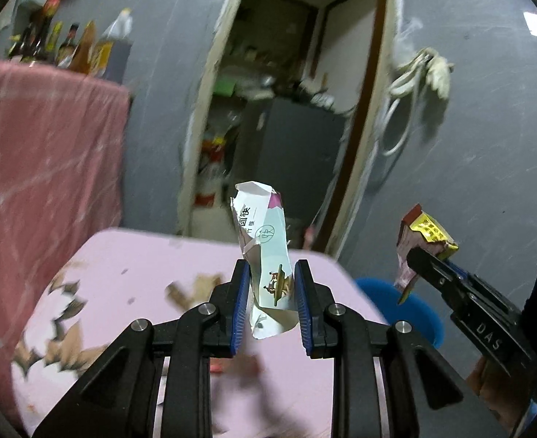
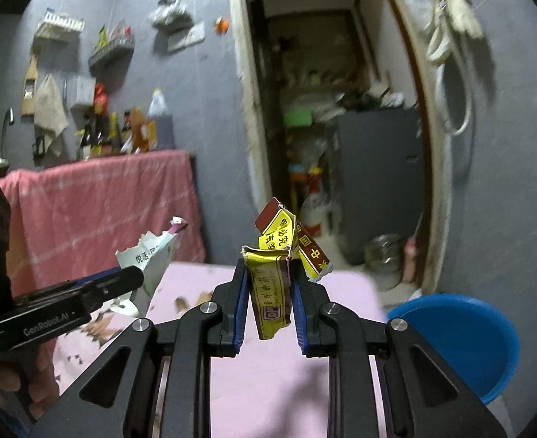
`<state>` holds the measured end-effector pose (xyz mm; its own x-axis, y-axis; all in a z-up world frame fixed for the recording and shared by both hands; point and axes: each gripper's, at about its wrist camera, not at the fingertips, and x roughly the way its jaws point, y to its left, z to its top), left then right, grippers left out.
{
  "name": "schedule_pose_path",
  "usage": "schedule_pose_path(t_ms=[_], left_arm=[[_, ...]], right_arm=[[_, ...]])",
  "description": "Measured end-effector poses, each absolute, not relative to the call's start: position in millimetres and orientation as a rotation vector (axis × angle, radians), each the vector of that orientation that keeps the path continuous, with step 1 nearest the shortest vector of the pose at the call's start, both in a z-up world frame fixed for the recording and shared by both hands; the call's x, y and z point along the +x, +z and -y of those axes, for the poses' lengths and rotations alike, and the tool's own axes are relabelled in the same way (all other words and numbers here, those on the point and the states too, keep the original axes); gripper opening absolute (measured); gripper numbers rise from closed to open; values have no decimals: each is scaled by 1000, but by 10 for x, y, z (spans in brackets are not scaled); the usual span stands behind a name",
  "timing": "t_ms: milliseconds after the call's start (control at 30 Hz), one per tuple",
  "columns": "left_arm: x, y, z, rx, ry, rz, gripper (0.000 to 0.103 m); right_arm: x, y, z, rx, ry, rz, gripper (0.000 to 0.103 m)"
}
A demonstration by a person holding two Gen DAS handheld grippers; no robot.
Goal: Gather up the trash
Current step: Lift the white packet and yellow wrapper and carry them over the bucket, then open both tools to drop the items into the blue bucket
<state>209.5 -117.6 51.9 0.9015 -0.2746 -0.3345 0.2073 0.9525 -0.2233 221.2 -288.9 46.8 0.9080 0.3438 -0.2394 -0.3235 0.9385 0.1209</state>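
Left gripper (image 1: pixel 271 303) clamps a white wrapper (image 1: pixel 266 252); right gripper (image 2: pixel 268 304) clamps a yellow carton (image 2: pixel 274 277). Carrying step, judged: both need release over the blue bin (image 2: pixel 483 335) (lower right).

I'm in a lived-in home kitchen: sauce bottles (image 2: pixel 122 135) crowd a pink-draped counter (image 2: pixel 100 204), a cluttered storeroom doorway (image 2: pixel 327 127) beyond.

Two tongs: left tongs (image 1: pixel 272 284) and right tongs (image 2: pixel 270 284). Two pieces of crumpled packaging: one white paper wrapper (image 1: pixel 266 255), one yellow-and-brown carton (image 2: pixel 279 259). One pink counter (image 1: pixel 140 273). One blue bucket (image 2: pixel 462 332). One red cloth (image 2: pixel 104 211). One doorway (image 2: pixel 327 109).
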Motion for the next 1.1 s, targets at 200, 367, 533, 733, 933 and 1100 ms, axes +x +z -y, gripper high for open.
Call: schedule_pose_path(t_ms=[200, 367, 533, 733, 933, 1100], left_arm=[[2159, 666, 1647, -183, -313, -279, 21], [2299, 742, 2060, -178, -369, -235, 21], [2519, 727, 2478, -186, -442, -238, 21], [2763, 606, 2963, -159, -512, -300, 21], [2951, 351, 3286, -106, -547, -398, 21], [3106, 133, 3427, -99, -559, -503, 21]], right_arm=[[2132, 654, 3281, 64, 251, -156, 20], [2156, 683, 3607, 36, 175, -105, 20], [2221, 631, 3978, 54, 107, -68, 20], [2365, 446, 4347, 89, 55, -118, 20], [2489, 152, 4638, 147, 26, -208, 20], [2585, -21, 4777, 165, 8, -278, 20]])
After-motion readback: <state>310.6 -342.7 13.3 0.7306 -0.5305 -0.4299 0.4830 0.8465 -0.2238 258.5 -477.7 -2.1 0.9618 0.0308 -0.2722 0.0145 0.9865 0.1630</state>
